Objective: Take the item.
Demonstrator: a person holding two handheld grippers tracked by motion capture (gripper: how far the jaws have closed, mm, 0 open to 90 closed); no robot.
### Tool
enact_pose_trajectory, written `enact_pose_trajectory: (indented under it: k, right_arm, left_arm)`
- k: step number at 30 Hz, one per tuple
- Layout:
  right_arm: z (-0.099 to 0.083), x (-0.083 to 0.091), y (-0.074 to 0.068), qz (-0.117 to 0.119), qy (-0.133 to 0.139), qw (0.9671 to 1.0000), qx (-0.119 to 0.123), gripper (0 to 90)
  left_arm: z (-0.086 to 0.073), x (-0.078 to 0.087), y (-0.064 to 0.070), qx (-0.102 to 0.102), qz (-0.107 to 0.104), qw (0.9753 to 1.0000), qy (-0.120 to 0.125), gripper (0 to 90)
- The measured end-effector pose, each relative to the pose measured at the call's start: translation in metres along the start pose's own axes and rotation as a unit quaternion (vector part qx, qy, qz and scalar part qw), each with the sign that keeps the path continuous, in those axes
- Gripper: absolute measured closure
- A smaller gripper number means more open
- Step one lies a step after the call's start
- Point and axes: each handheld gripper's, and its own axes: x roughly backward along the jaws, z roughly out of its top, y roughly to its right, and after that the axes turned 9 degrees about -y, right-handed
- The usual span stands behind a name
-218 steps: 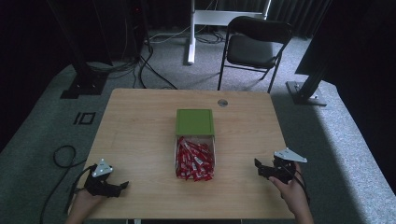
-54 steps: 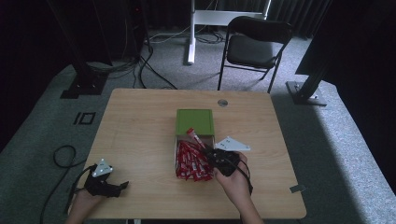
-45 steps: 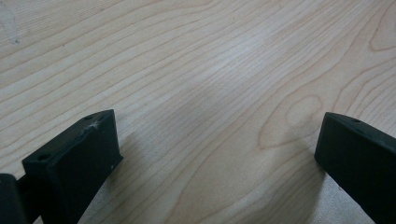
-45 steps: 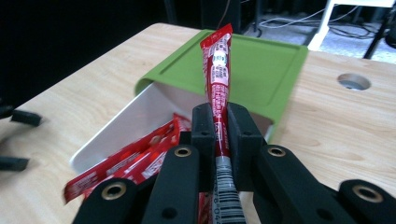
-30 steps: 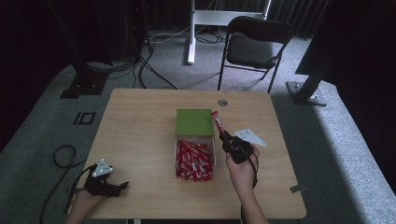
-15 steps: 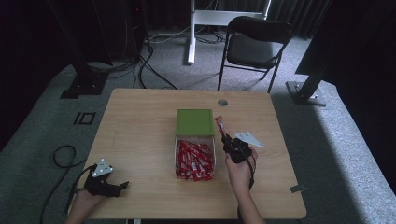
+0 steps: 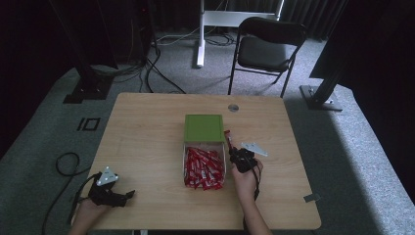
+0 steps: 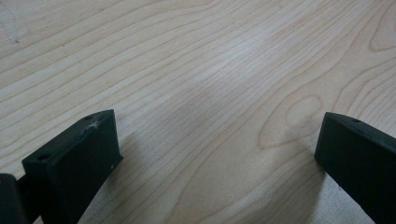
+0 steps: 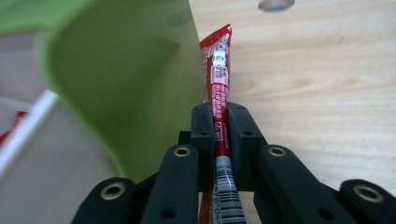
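**Now: one red sachet lifted beside the green lid**

Right now the right claw [image 7: 234, 149] is clamped on a red stick sachet [image 9: 218, 79], pinching it near its lower half so that the sealed top end stands clear above the jaws. In the right gripper view the sachet sits straight up between the two black jaws, with a barcode panel showing below the grip. The sachet is just beside the edge of the green lid [image 7: 203, 128], near the middle of the desk [image 7: 147, 127]; whether it touches the lid cannot be told.

The clear box [image 7: 205, 147] lies just on the person's side of the green lid and holds a heap of red sachets [image 7: 203, 169]. The right hand [image 7: 246, 177] sits just beside the box on its right.

The left claw [image 8: 215, 154] rests at the near left corner of the desk, well apart from the box. Its jaws stand wide apart with bare wood grain between them, gripping nothing. In the high view the left hand [image 7: 90, 208] holds that gripper low over the near edge.

A small round grommet [image 7: 233, 107] sits near the far edge of the desk.
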Motion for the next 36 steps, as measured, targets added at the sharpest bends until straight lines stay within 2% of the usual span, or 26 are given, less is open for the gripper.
enact_pose_trajectory:
  k: [3, 7, 11, 18, 23, 28, 36]
  right_arm:
    - [-0.005, -0.009, 0.002, 0.003, -0.016, 0.9999, -0.005, 82.3]
    - [-0.008, -0.017, 0.003, 0.002, -0.025, 0.9997, -0.008, 82.0]
    - [-0.010, -0.022, 0.003, 0.007, -0.035, 0.9993, -0.009, 81.9]
    - [-0.015, -0.029, 0.006, 0.001, -0.058, 0.9982, -0.016, 81.6]
    - [-0.014, -0.030, 0.008, 0.004, -0.065, 0.9977, -0.020, 79.7]
    - [-0.012, -0.028, 0.006, 0.011, -0.074, 0.9971, -0.010, 71.6]
    - [-0.004, -0.018, 0.010, 0.007, -0.060, 0.9982, 0.001, 67.4]
  left_arm:
    - [0.000, 0.000, 0.000, 0.000, 0.000, 1.0000, 0.000, 0.7]
    - [0.000, 0.000, 0.000, 0.000, 0.000, 1.0000, 0.000, 0.7]
    - [0.000, 0.000, 0.000, 0.000, 0.000, 1.0000, 0.000, 0.8]
    - [0.000, 0.000, 0.000, 0.000, 0.000, 1.0000, 0.000, 0.8]
    - [0.000, 0.000, 0.000, 0.000, 0.000, 1.0000, 0.000, 0.8]
    - [0.000, 0.000, 0.000, 0.000, 0.000, 1.0000, 0.000, 0.8]
    - [0.000, 0.000, 0.000, -0.001, 0.000, 1.0000, 0.000, 0.7]
